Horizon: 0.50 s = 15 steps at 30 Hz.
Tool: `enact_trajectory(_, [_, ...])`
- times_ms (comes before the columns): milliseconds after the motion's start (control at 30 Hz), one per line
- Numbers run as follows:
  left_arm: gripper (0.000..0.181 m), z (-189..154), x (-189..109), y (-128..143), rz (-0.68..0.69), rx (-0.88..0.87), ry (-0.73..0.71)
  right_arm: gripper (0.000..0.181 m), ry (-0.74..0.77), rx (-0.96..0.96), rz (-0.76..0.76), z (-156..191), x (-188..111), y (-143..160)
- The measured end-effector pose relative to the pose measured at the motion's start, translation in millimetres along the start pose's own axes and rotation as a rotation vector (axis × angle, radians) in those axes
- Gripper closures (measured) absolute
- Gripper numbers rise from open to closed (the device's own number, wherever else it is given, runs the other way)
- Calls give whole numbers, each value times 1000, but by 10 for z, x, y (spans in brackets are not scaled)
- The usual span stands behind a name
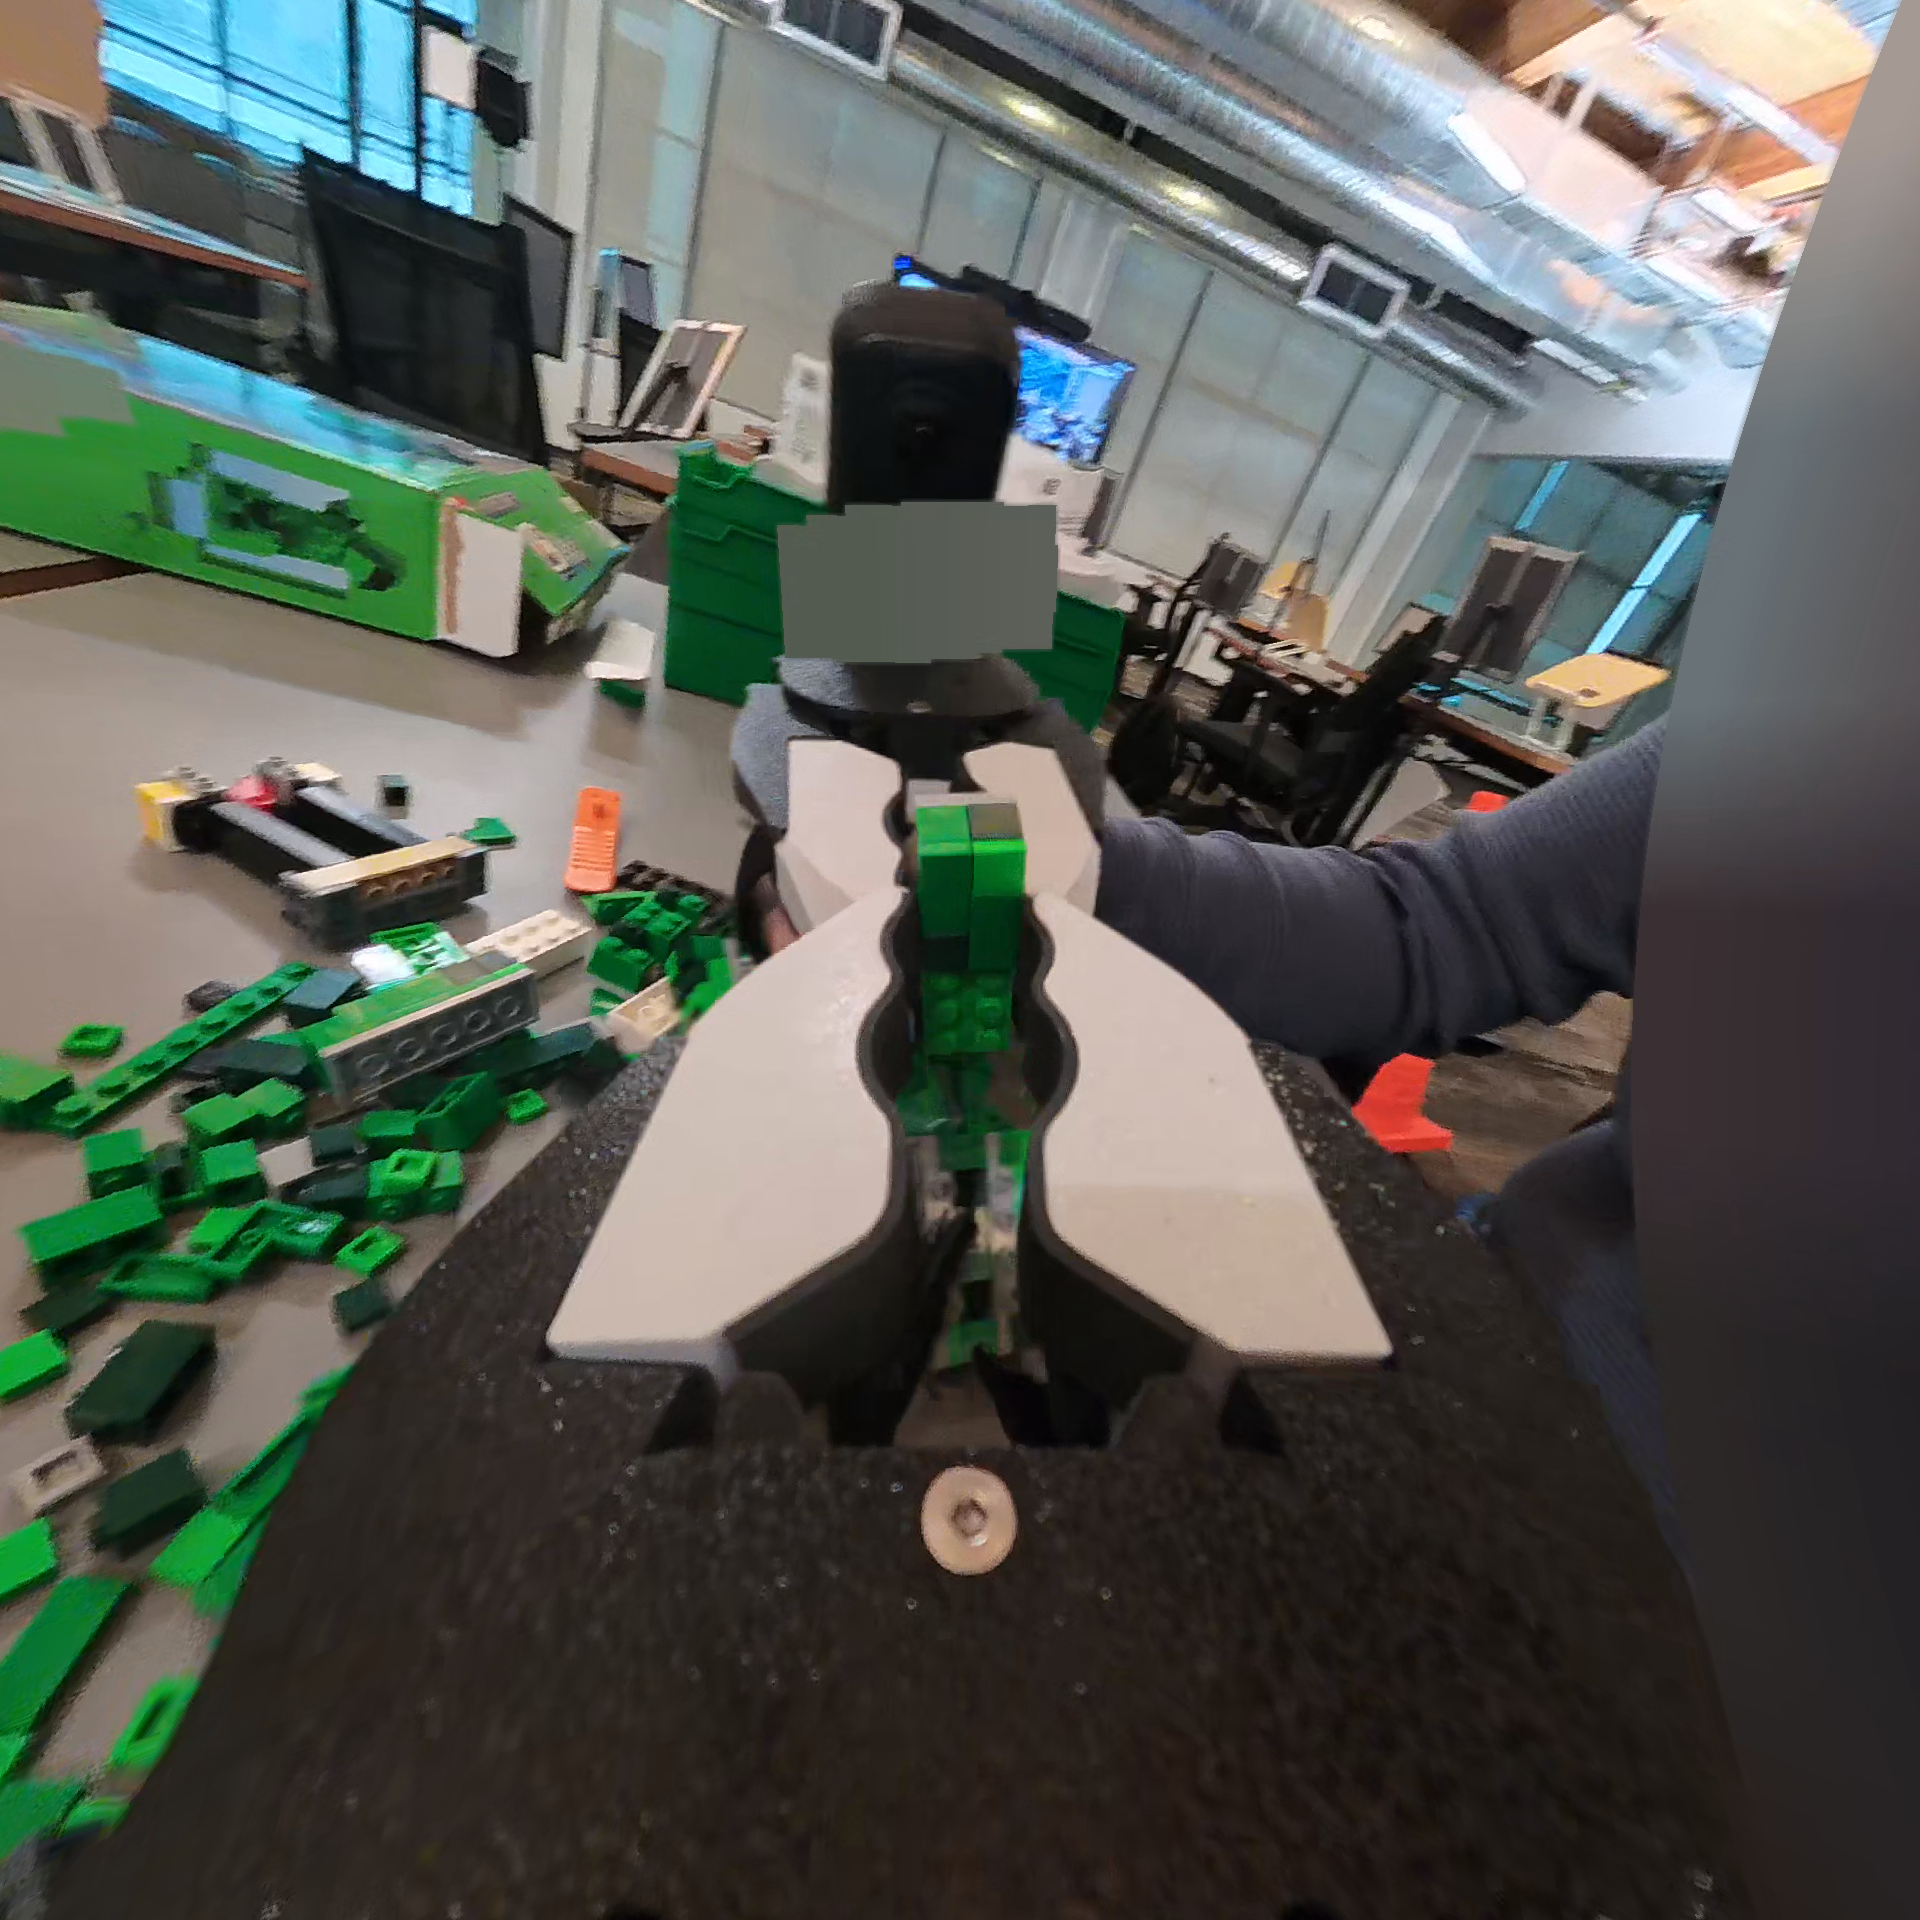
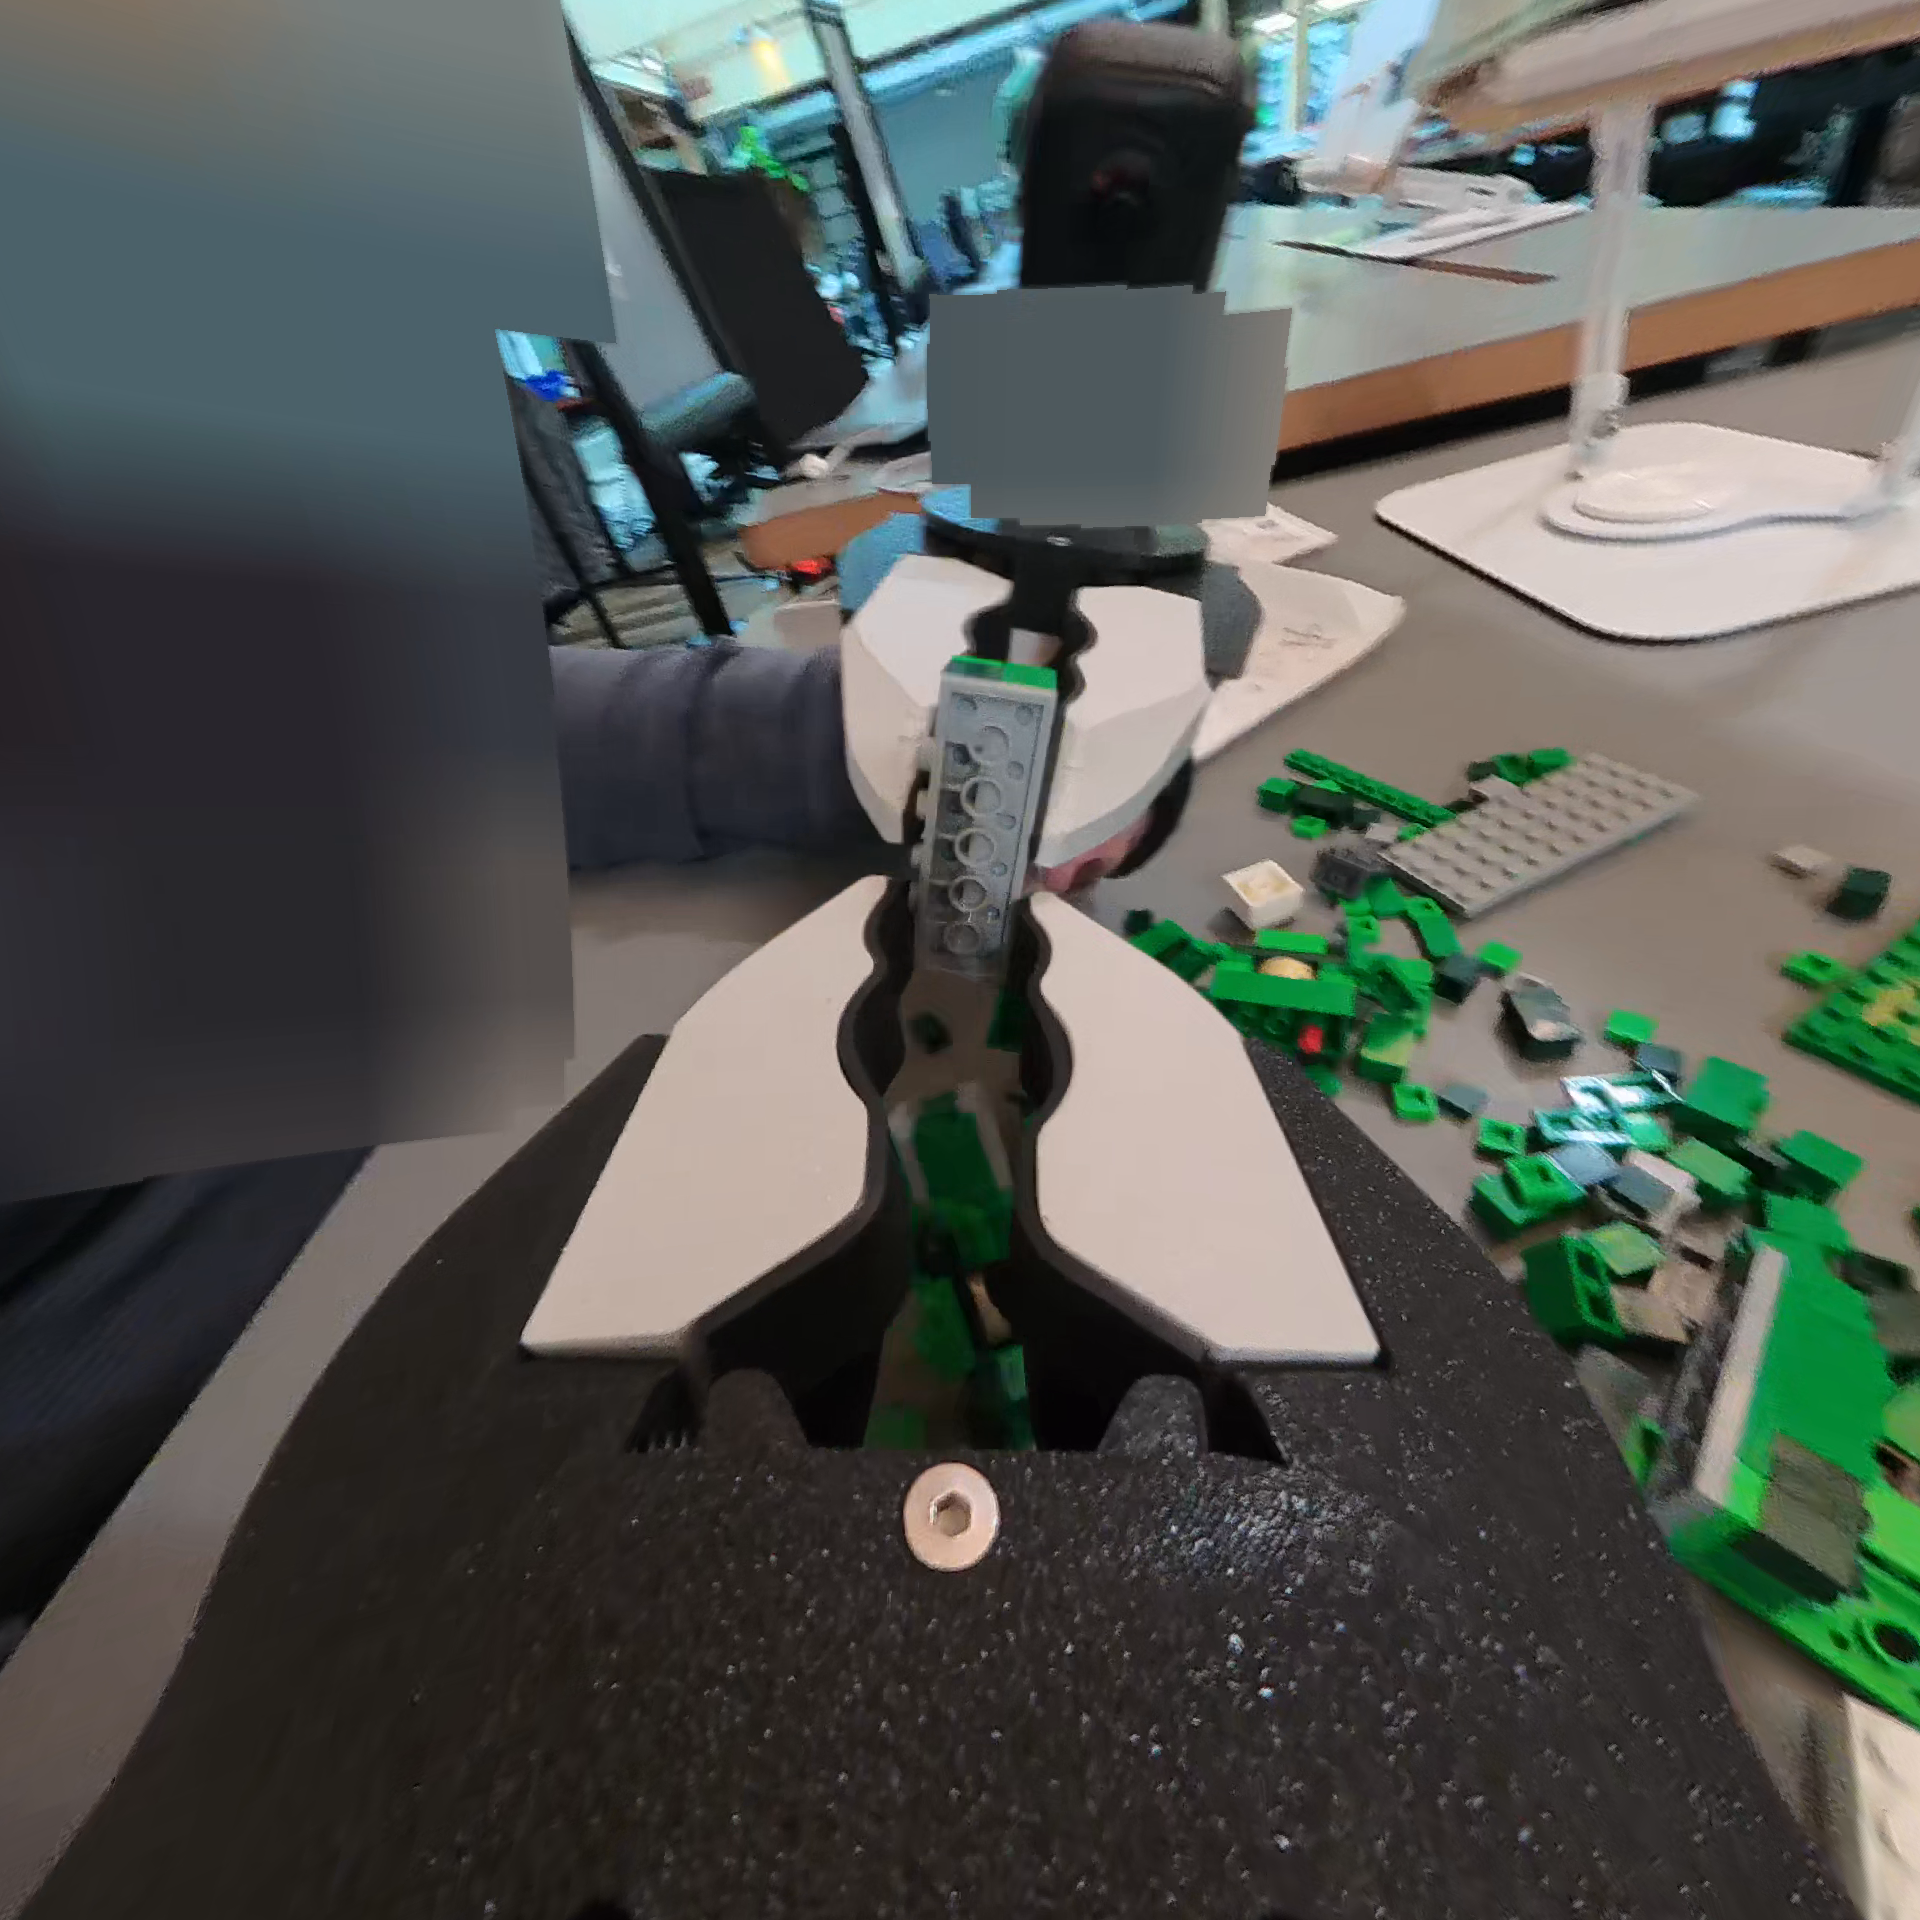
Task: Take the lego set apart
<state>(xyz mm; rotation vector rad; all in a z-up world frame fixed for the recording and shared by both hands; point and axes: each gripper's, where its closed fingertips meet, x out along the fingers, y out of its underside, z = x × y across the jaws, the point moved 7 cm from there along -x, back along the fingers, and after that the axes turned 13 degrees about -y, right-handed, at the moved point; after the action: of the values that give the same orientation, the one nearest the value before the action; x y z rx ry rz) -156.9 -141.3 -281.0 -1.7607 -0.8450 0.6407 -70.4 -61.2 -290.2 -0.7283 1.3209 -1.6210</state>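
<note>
Lighting: we record bright, even indoor light; daylight enters through the windows point(image 1: 260, 94) at upper left of the left wrist view. Shadows: soft and short under the loose bricks point(image 1: 208, 1164) on the table point(image 1: 312, 686). Glare: we see faint sheen on the tabletop only. Blur: bricks at the right edge of the right wrist view smear; backgrounds in both views are soft. Distortion: we note wide-angle bending of the ceiling ducts point(image 1: 1299, 135) and table edges.

an open office beyond the grippers: tall frosted glass wall panels point(image 1: 1195, 343) ahead, silver ceiling ducts point(image 1: 1299, 135) above, dark office chairs point(image 1: 1278, 717) to the right, windows point(image 1: 281, 73) upper left, a grey table point(image 1: 343, 717) below.
</note>
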Motion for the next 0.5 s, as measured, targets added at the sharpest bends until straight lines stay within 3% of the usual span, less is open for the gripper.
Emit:
enact_trajectory(267, [160, -174, -23, 0, -26, -58, 251, 163, -279, 25, -77, 156, 57, -24])
enact_trajectory(300, [166, -177, -33, -15, -48, -87, 284, 164, -325, 37, -114, 177, 54, -44])
enact_trajectory(400, [168, -149, -38, -16, -57, -93, 266, 163, -328, 43, -131, 171, 41, -57])
enact_trajectory(500, [169, -69, -43, -13, -80, -84, 162, 164, -237, 50, -139, 101, -15, -46])
